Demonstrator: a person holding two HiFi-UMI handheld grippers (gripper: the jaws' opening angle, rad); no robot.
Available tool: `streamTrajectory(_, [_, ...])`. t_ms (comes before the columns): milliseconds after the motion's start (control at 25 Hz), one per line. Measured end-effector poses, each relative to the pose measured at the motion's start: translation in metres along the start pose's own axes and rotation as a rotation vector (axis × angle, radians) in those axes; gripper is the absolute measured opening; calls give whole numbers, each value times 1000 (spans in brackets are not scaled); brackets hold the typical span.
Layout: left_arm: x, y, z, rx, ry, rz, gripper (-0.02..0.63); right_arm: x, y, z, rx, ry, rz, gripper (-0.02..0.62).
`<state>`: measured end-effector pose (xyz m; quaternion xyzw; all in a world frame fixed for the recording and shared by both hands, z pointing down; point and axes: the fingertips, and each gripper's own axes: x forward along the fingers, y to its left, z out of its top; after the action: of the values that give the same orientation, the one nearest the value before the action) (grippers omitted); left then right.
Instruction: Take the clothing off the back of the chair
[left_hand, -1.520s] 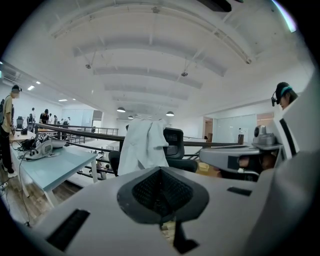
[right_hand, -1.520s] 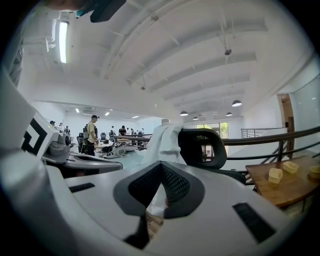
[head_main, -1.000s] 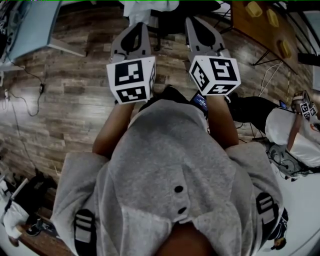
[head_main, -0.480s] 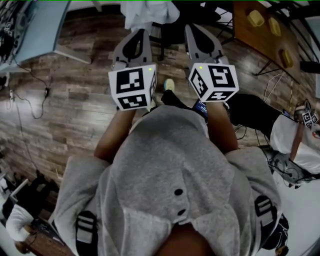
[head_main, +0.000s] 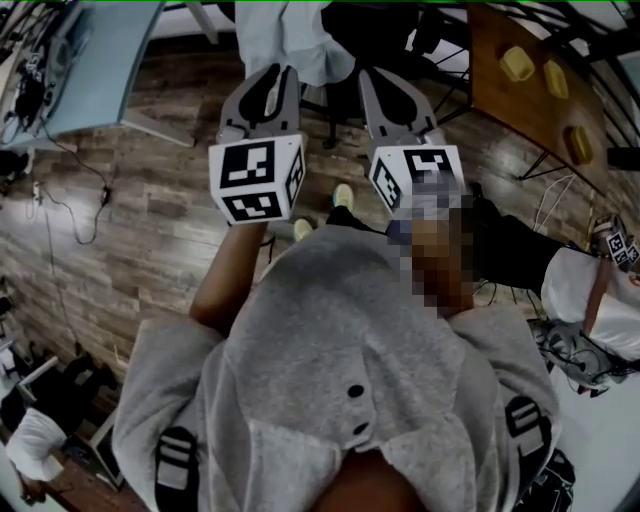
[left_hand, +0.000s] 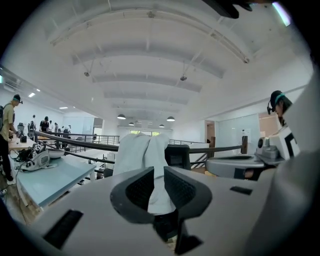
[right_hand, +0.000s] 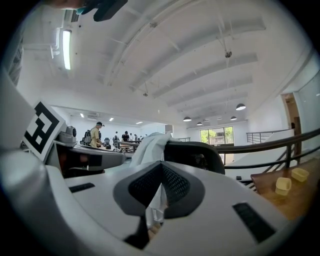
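A white garment hangs over the back of a dark office chair at the far side of the wood-plank floor, untouched and well apart from both grippers. The left gripper points at it from the near side. Its jaws have just been opening and stand a narrow slit apart, released, with nothing between them; the garment only shows through the gap, far off. The right gripper is held just beside it on the right, jaws clenched tip to tip and empty, aimed at the same chair back. A pale blue table stands at the far left, and a wooden table at the far right carries small yellow blocks.
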<state>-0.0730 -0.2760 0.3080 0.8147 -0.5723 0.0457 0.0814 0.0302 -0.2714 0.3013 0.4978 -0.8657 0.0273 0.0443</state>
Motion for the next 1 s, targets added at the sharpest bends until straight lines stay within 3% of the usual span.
streamTrajectory(120, [0,-6,8,1,-10,-5,102,-4,-1,2,2,-8,14,9])
streamTrajectory(240, [36,-11,11,9,4,-1,177,13,-29,-2,12,-8,34,9])
streamTrajectory(360, [66,-11,10,30,24,14,351,28,-52,-4,24,-7,46,9])
streamTrajectory(560, [86,-1,16,90,29,53,531,33,-66,-7,37,-5,56,9])
streamTrajectory(760, [114,4,22,102,61,28,586,38,-82,-11,56,6,55,11])
streamTrajectory(1000, [139,20,24,15,92,10,586,46,-93,-12,65,8,57,9])
